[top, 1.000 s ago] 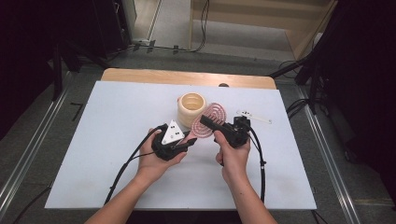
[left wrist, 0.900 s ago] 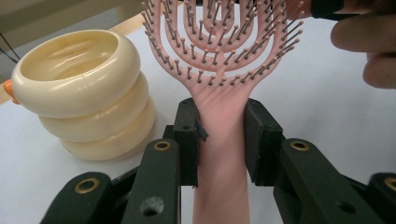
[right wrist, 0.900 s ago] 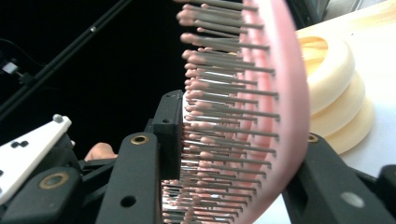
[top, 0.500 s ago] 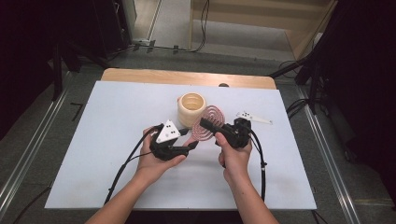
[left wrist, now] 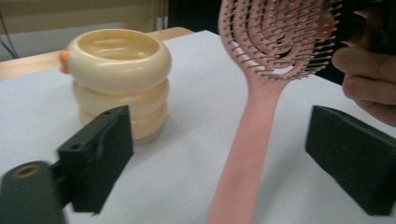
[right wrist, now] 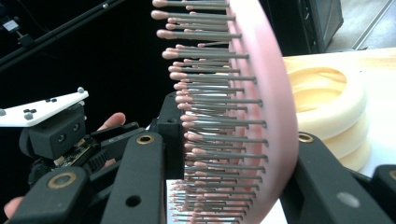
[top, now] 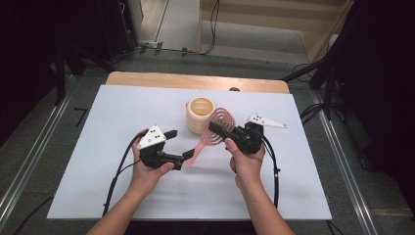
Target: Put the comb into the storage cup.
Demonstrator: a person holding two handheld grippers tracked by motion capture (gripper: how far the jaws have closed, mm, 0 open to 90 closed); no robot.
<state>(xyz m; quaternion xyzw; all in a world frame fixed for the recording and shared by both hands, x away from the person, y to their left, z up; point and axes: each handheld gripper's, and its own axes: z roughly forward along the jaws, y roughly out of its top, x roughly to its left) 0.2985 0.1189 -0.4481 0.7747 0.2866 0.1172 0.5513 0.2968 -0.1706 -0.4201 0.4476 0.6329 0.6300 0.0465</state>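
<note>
Pink is the colour of the hairbrush (top: 215,130), and it is up in the air over the middle of the white table (top: 98,127). The right gripper (top: 220,131) has the brush's round head pinched between its two black jaws. In the right gripper view one jaw pad presses on the tips of the bristles (right wrist: 210,121) and the other jaw presses on the smooth pink back. The brush head stands on its edge there. Its long pink handle (top: 195,154) slants down toward the near edge of the table.

The left gripper (top: 178,145) has just been opening its jaws, and now they stand wide apart. In the left gripper view the handle runs through the gap between the two black pads, and neither pad touches it. So the left gripper holds nothing. The end of the handle sits just beside its lower jaw in the high view.

Behind the brush stands a cream cup (top: 200,114) that looks like three fat rings stacked up. It sits upright near the middle of the far edge of the table. The brush head is just beside it, on its right side. A small orange bit (left wrist: 64,61) sticks out of the cup's side.
</note>
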